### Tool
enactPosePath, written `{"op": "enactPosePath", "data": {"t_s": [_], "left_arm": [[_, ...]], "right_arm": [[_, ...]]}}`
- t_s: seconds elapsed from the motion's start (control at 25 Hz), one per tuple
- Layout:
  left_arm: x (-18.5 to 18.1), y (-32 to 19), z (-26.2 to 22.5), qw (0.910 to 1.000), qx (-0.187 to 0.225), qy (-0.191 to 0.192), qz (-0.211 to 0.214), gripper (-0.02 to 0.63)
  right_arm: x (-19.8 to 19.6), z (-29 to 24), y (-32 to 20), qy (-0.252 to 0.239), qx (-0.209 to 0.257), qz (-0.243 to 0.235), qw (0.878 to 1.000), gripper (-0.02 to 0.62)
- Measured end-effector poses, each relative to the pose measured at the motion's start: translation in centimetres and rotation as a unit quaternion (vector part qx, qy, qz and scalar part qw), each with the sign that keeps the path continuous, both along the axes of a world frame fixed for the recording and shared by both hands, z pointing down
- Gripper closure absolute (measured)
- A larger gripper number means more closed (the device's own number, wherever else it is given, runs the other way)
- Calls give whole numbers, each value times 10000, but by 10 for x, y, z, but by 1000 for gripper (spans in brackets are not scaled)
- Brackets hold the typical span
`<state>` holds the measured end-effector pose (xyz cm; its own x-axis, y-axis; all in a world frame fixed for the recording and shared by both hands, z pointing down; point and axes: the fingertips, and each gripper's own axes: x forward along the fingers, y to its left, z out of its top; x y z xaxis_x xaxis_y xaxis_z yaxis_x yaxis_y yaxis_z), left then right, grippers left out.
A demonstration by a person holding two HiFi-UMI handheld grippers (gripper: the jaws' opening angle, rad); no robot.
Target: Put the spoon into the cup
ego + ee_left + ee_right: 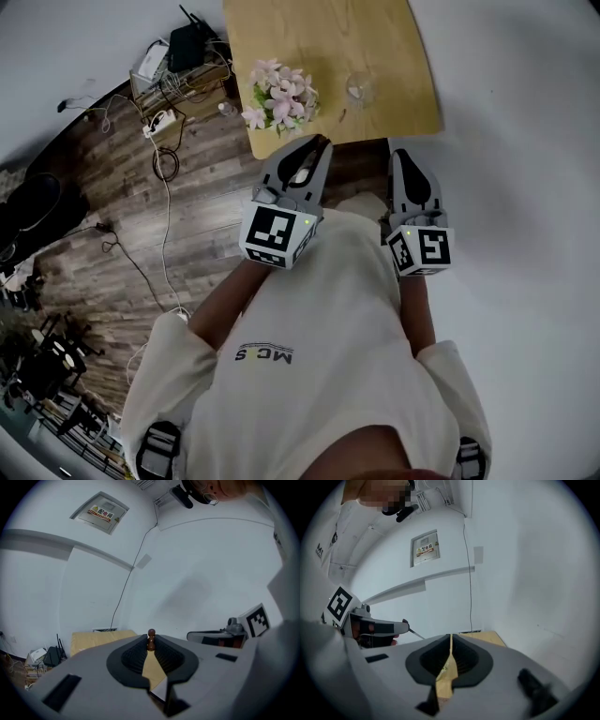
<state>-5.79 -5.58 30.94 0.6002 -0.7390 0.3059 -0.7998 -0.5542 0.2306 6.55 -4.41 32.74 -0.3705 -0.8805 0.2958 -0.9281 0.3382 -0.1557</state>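
Note:
My left gripper (pixel 317 142) is shut on a spoon whose brown beaded end (pixel 151 640) pokes up between the jaw tips. From the right gripper view, a thin metal part of the spoon (pixel 416 634) slants down from that gripper's tip. My right gripper (pixel 403 156) is beside it, jaws shut with nothing between them (pixel 450 637). Both grippers hover over the floor just short of the wooden table (pixel 394 47). A clear glass cup (pixel 359 89) stands near the table's front edge, ahead of and between the two grippers.
A bunch of pink and white flowers (pixel 281 96) stands on the table's front left corner, near the left gripper. Cables, a power strip (pixel 161 122) and a black router (pixel 189 42) lie on the wooden floor at the left. White walls close in on the right and behind.

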Motion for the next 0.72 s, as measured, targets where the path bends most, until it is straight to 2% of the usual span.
{"op": "enactPosePath", "data": {"t_s": [0.16,0.28,0.44,0.72], "left_arm": [[4,-19,4,9998,-57,-45,165,554],[8,-33,7,9998,-97,-57,174,555],[18,-44,20,9994,-230,-160,196,555],[34,-57,36,9987,-321,-320,253,555]], "right_arm": [[0,2,-16,-70,-98,122,9999,561],[4,5,-25,-71,-195,147,9997,561],[9,3,-34,-304,-242,164,9991,561],[22,23,-46,-297,-389,195,9986,561]]}}
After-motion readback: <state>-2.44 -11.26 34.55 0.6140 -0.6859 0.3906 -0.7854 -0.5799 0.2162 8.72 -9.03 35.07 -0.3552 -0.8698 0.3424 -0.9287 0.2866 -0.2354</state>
